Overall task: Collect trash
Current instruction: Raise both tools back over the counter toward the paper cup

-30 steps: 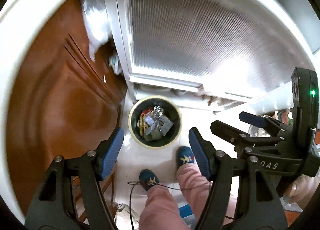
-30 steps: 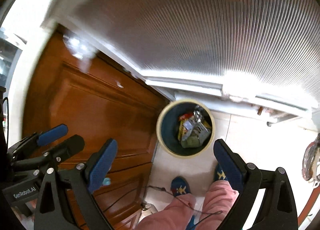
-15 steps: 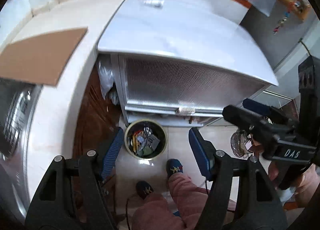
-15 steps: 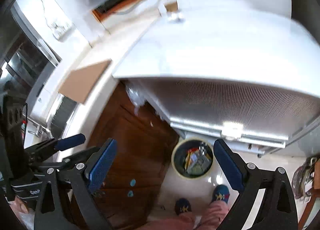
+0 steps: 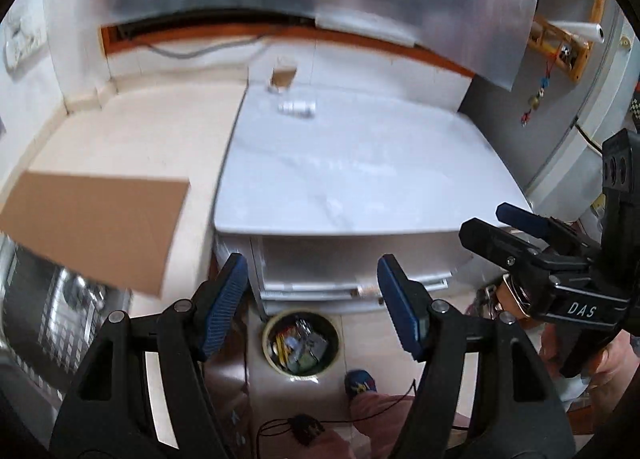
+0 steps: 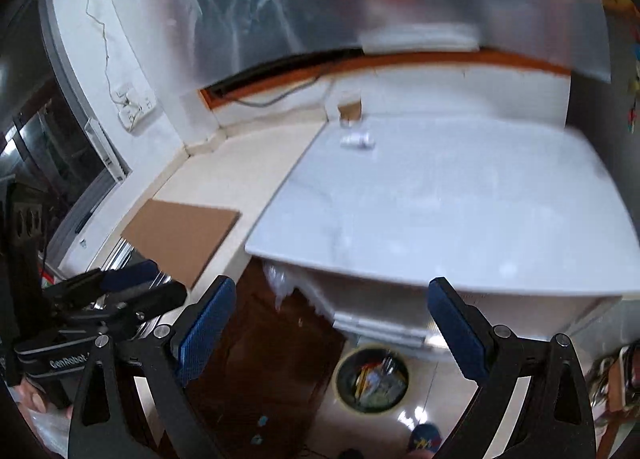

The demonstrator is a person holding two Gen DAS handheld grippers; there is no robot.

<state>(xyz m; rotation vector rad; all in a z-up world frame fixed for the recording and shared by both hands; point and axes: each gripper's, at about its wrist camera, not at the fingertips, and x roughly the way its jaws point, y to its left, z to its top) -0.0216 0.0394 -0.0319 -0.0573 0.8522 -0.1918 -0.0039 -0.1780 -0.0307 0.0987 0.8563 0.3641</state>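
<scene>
Left claw (image 5: 312, 309) — above trash bin (image 5: 301, 345)

Two tools are in view: the left tool (image 5: 312, 299) and the right tool (image 6: 332, 323), each with two blue-padded fingers set wide apart. One trash bin (image 5: 301, 344) stands on the floor at 6 o'clock, with several pieces of litter inside, too jumbled to count. One white surface (image 5: 360, 179) fills the middle, carrying one small white bottle (image 5: 298, 107) at 12 o'clock. One cardboard sheet (image 5: 92, 227) lies at 9 o'clock. One blue slipper (image 5: 360, 381) shows clearly.
</scene>
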